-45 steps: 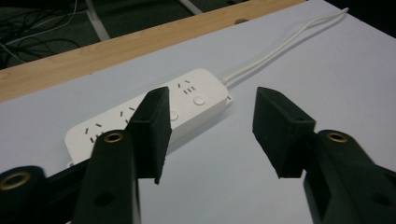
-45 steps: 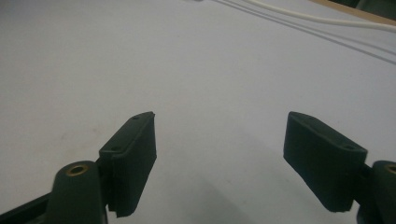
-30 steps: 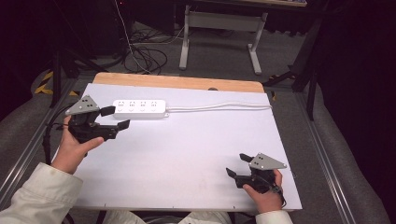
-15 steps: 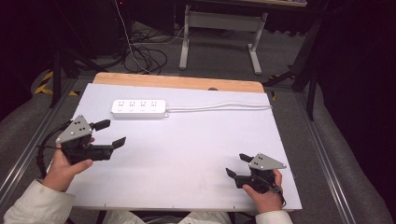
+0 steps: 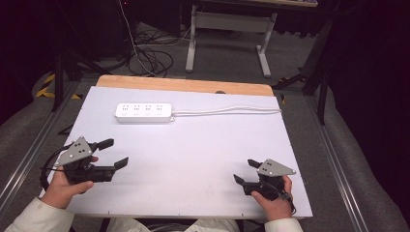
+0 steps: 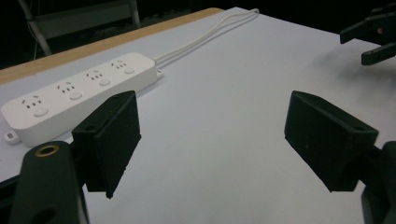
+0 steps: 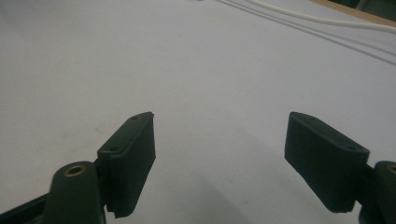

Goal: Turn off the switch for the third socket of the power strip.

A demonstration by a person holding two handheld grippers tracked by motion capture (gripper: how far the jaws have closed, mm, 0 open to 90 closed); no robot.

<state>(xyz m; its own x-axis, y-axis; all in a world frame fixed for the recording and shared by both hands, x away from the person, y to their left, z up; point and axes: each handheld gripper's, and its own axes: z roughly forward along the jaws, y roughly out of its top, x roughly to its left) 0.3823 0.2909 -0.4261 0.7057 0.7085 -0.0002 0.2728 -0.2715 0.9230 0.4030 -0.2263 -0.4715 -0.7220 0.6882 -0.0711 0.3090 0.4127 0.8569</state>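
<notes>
The white power strip [image 5: 144, 112] lies flat near the far edge of the white table [image 5: 203, 159], its long axis running left to right and its cord [image 5: 227, 111] trailing off its right end. The left gripper [image 5: 110, 153] sits on the near side of the strip, toward its left end, jaws spread wide and holding nothing, and in the left gripper view the strip lies ahead and left of them. The right gripper [image 5: 245, 171] is well apart from the strip, near-right of it, jaws also wide and empty. The left hand [image 5: 65, 186] is the nearer; a reach would likely run straight away from the person.
</notes>
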